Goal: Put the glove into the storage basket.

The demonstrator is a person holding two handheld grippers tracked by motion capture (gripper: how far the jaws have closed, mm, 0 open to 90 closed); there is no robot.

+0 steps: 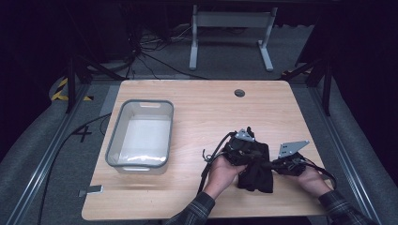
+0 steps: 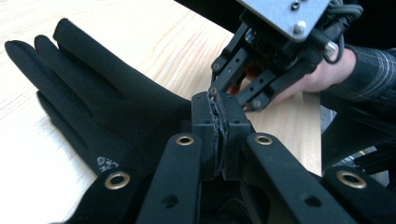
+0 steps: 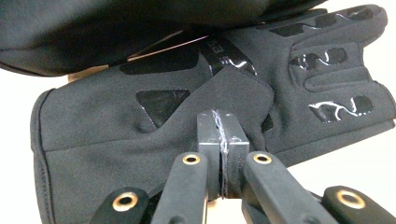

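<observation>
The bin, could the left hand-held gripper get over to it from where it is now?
Probably yes. The table between the left hand-held gripper and the bin looks bare, so nothing blocks the way. But its jaws are shut at the black gloves, so it isn't free.

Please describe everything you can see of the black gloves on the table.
The black gloves lie on the wooden table, near its front edge, to the right of the grey bin. They look like soft stretch fabric, with glossy grip patches on the palm and fingers of one glove and a small white logo on the other. One glove lies partly over the other. Both grippers meet at them, jaws shut; whether fabric is pinched is unclear.
</observation>
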